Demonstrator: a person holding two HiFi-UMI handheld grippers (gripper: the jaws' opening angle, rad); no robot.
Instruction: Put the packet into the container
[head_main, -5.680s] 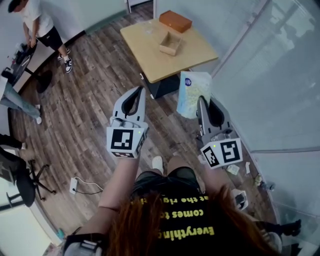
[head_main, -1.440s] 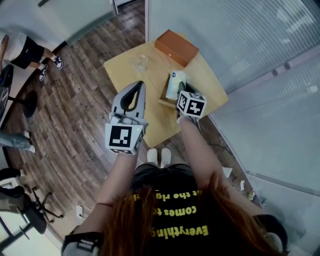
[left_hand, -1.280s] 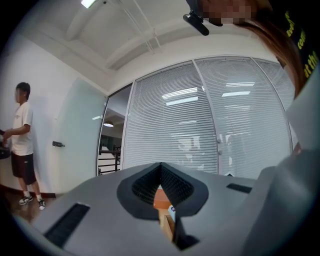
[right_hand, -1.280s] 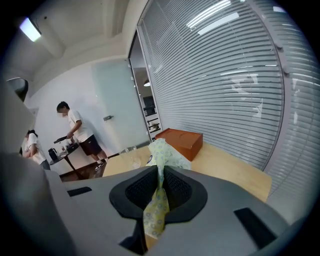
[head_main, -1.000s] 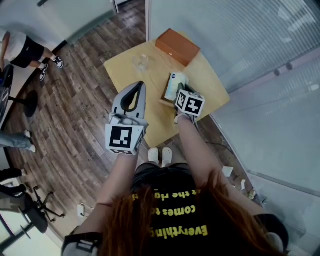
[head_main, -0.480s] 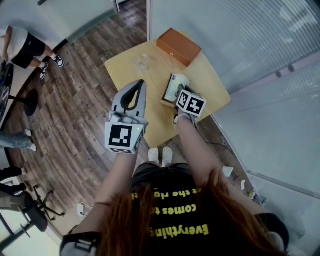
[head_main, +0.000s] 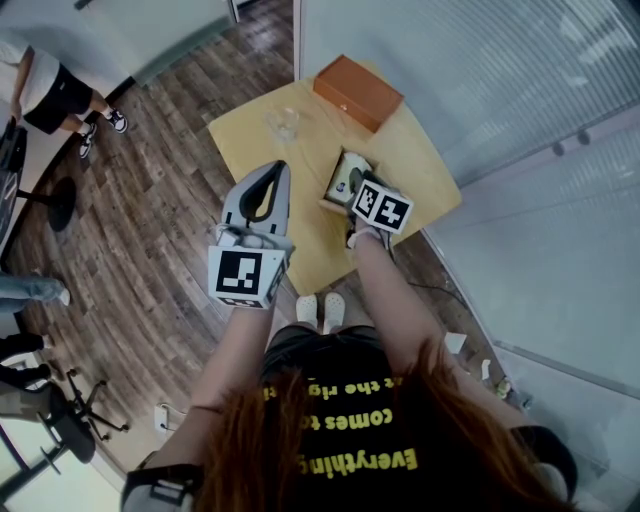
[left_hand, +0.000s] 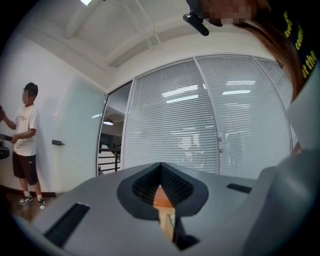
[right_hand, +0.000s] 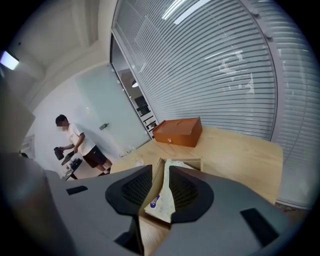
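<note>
A small open wooden container (head_main: 331, 198) stands on the yellow table (head_main: 300, 240). The pale packet (head_main: 349, 177) with blue print sits inside it, on edge. My right gripper (head_main: 358, 186) hangs right over the container. In the right gripper view the packet (right_hand: 162, 197) lies between the parted jaws of the right gripper (right_hand: 161, 172), leaning on the right one, with the container's wooden wall (right_hand: 192, 161) showing in the gap. My left gripper (head_main: 277, 168) is held up over the table's near left edge. Seen from its own camera, the left gripper (left_hand: 161, 167) is shut and empty.
An orange-brown box (head_main: 358, 92) lies at the table's far end, and a clear glass (head_main: 283, 123) stands to its left. A glass wall with blinds runs along the right. A person (head_main: 40, 85) stands far left on the wooden floor; an office chair (head_main: 50, 400) is at lower left.
The packet has sunk from standing above the container's rim down into it, and the right jaws have parted. The left gripper has barely moved.
</note>
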